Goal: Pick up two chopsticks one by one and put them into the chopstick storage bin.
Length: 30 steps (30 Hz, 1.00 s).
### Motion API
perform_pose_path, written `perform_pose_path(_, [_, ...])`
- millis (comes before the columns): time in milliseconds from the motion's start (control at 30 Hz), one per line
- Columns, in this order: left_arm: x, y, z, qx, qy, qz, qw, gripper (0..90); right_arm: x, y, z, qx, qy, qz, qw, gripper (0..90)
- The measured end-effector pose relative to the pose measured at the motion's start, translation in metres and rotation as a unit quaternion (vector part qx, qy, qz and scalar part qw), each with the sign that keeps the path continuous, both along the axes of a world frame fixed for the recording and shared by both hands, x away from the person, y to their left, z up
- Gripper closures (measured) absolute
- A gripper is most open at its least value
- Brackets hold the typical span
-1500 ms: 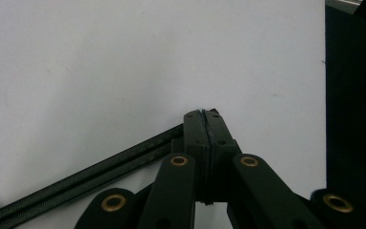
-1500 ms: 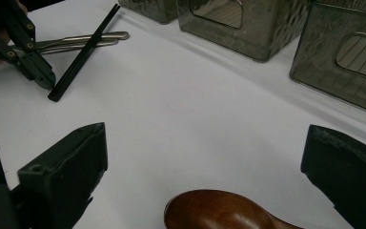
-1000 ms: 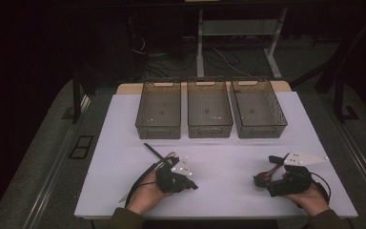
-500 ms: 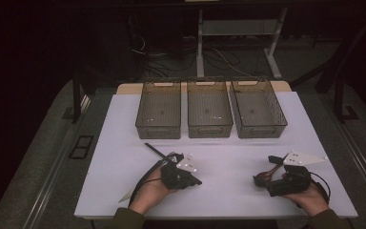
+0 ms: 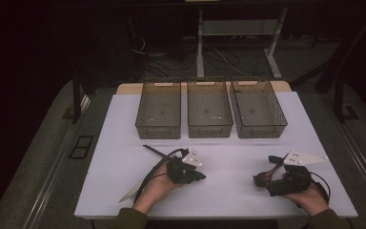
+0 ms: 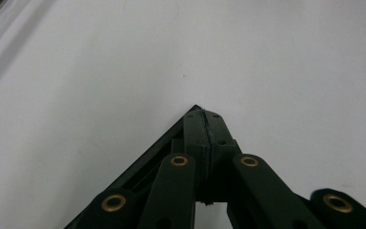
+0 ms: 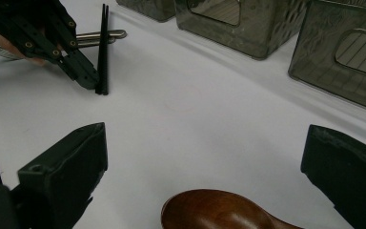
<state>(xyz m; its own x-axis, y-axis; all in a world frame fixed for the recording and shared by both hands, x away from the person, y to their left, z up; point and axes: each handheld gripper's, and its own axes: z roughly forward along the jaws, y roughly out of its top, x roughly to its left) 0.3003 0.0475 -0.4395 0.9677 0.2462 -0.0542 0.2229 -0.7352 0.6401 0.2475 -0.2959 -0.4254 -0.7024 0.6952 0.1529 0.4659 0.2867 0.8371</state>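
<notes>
— Leftward and a touch nearer the three bins, that's where the left gripper (image 5: 198, 175) has drifted since a second ago; the right gripper (image 5: 267, 179) hasn't budged.

— Jaws?

— Left ones are clenched tight on nothing. Right ones gape wide, with the wooden spoon (image 7: 219, 212) lying between them, untouched. It sits well short of the right bin (image 5: 258, 109), at the near edge of the white table (image 5: 228, 200).

— How will it handle?

— Stiff, light, not fragile, I'd judge, but the polished bowl looks slippery. Better to pinch the slimmer neck or handle than that rounded dome.

— Anything in the way?

— Black chopsticks (image 7: 104, 47) and a metal utensil handle (image 7: 100, 36) lie well in front of the left bin (image 5: 158, 109), beside the left gripper. Between spoon and bins the table is bare; the middle bin (image 5: 209, 110) looks empty too.
</notes>
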Motion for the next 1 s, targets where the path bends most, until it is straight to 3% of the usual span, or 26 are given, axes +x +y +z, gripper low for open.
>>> perform_pose_path(200, [0.007, -0.008, -0.001, 0.009, -0.008, -0.010, 0.9999, 89.1, 0.000, 0.000, 0.000, 0.000, 0.000, 0.000, 1.0000, 2.2])
perform_pose_path(233, [0.007, -0.011, -0.002, -0.003, -0.006, 0.000, 1.0000, 89.1, 0.000, 0.000, 0.000, 0.000, 0.000, 0.000, 1.0000, 2.2])
perform_pose_path(300, [0.011, -0.013, -0.001, 0.010, -0.018, -0.014, 0.9997, 89.1, 0.000, 0.000, 0.000, 0.000, 0.000, 0.000, 1.0000, 2.2])
perform_pose_path(367, [0.012, -0.017, -0.002, 0.000, -0.012, -0.005, 0.9999, 89.1, 0.000, 0.000, 0.000, 0.000, 0.000, 0.000, 1.0000, 2.2])
perform_pose_path(400, [0.015, -0.017, -0.001, 0.011, -0.018, -0.016, 0.9996, 89.1, 0.000, 0.000, 0.000, 0.000, 0.000, 0.000, 1.0000, 2.2])
perform_pose_path(433, [0.015, -0.019, -0.002, 0.000, -0.013, -0.006, 0.9999, 89.1, 0.000, 0.000, 0.000, 0.000, 0.000, 0.000, 1.0000, 2.2])
perform_pose_path(833, [0.031, -0.024, -0.004, -0.006, -0.012, 0.019, 0.9997, 89.1, 0.000, 0.000, 0.000, 0.000, 0.001, 0.001, 1.0000, 2.2])
perform_pose_path(867, [0.032, -0.026, -0.005, -0.017, -0.008, 0.029, 0.9994, 89.1, 0.000, 0.000, 0.000, 0.000, 0.001, 0.001, 1.0000, 2.2])
perform_pose_path(900, [0.034, -0.025, -0.004, -0.010, -0.011, 0.023, 0.9996, 89.1, 0.000, 0.000, 0.000, 0.000, 0.001, 0.001, 1.0000, 2.2])
perform_pose_path(933, [0.034, -0.027, -0.005, -0.022, -0.009, 0.033, 0.9992, 89.1, 0.000, 0.000, 0.000, 0.001, 0.000, 0.001, 1.0000, 2.2])
perform_pose_path(1000, [0.036, -0.028, -0.004, -0.011, -0.012, 0.023, 0.9996, 89.1, 0.000, 0.000, 0.000, 0.001, 0.000, 0.002, 1.0000, 2.2])
